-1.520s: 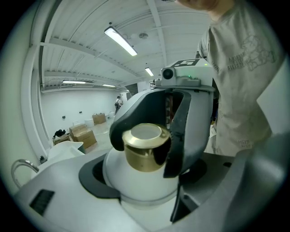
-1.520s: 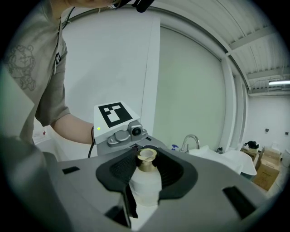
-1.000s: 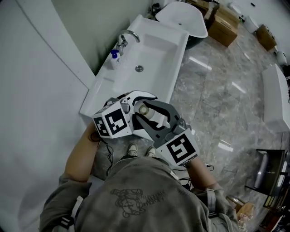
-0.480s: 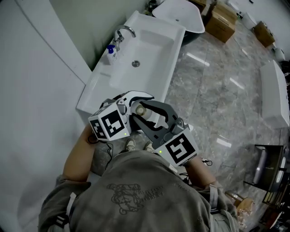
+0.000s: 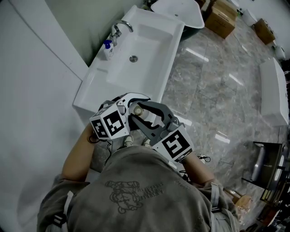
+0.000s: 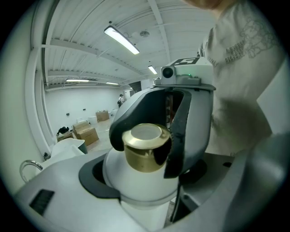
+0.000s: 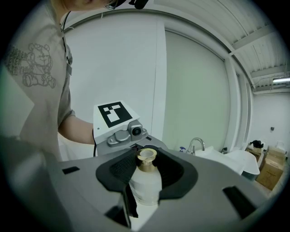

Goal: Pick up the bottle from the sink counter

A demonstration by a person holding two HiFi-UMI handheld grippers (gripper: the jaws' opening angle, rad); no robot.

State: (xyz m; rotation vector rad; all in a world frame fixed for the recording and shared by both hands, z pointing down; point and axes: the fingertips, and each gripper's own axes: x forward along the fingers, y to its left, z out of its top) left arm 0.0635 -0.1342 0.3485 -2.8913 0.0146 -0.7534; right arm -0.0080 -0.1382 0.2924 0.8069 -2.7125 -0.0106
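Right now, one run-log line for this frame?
phase: lifted | bottle: clear of sink counter | left tool: shut on body | right tool: shut on neck

White, rounded bottle with closed gold cap. Upright, clear of the sink worktop, clamped between left gripper and right gripper.

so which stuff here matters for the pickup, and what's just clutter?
Job: bottle, gripped by left tongs and right tongs; sink counter.
Lying about: tap, blue-topped dispenser, cardboard boxes, tub.
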